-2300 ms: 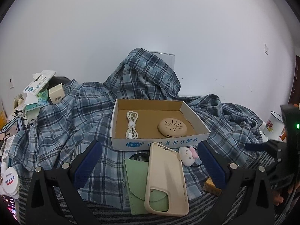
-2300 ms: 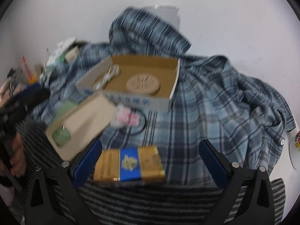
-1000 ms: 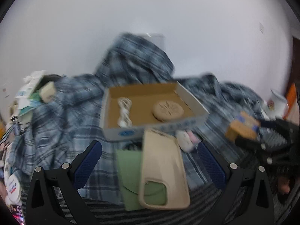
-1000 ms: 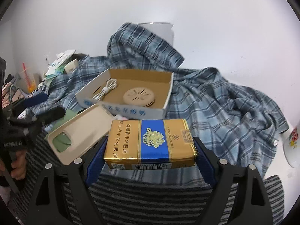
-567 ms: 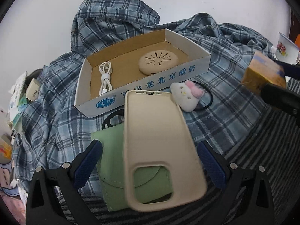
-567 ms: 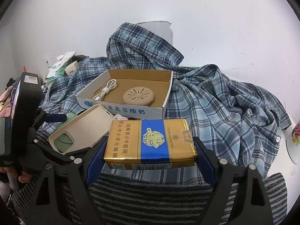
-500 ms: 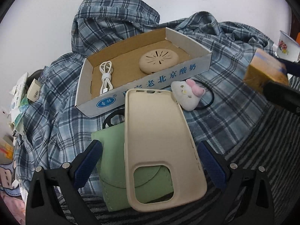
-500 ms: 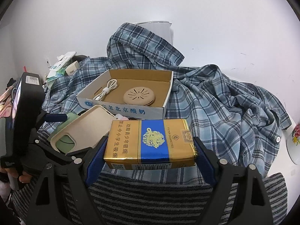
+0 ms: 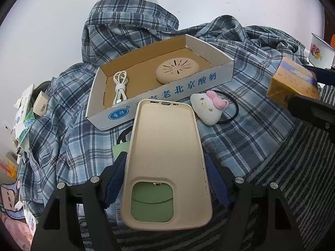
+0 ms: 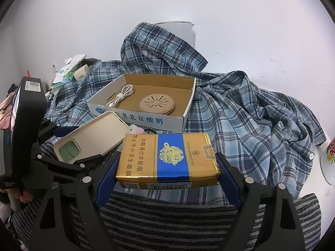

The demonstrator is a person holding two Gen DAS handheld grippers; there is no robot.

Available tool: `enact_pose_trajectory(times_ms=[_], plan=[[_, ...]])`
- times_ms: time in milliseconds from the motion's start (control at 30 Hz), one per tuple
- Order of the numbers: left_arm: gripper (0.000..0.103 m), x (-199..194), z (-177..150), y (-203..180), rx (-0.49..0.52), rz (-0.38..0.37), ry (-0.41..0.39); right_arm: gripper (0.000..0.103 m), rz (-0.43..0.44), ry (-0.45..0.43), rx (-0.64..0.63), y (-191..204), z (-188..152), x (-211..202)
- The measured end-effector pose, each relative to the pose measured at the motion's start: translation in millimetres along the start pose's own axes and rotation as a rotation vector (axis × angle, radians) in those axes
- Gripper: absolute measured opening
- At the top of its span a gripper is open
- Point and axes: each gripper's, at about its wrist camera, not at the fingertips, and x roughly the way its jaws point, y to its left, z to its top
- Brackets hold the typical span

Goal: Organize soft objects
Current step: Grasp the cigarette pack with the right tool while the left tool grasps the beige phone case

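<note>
Both grippers loaded. Left gripper (image 9: 166,178) pinches beige phone case (image 9: 166,156) across its camera end, just above green pouch (image 9: 120,148). Right gripper (image 10: 167,167) clamps gold-blue cigarette pack (image 10: 167,160) by its short ends, held off plaid shirt (image 10: 240,113). Cardboard tray (image 10: 146,123) ahead already holds coiled white cable (image 10: 120,97) and round beige pad (image 10: 157,104). Advice: carry case level over front wall, lower into free floor space between cable and pad, release only once flat; soft case may flex.

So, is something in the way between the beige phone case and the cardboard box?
Nothing visible: the beige silicone phone case, held in the left claw, points at the open cardboard box's near wall; only that wall must be cleared.
</note>
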Motion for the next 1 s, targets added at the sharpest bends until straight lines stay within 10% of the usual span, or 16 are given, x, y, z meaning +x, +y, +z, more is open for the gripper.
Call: enact_pose_trajectory(times_ms=[433,1000], plan=[[0.075,0.3,-0.5,-11.9,0.061,0.045,-0.002,0.085,0.009,-0.005,-0.006,-0.8,-0.1,0.4],[0.075,-97.5,-31.3,50.8,-0.246,-0.030,-0.520,0.085,0.007,-0.068,-0.029,5.2,-4.9,-9.6]])
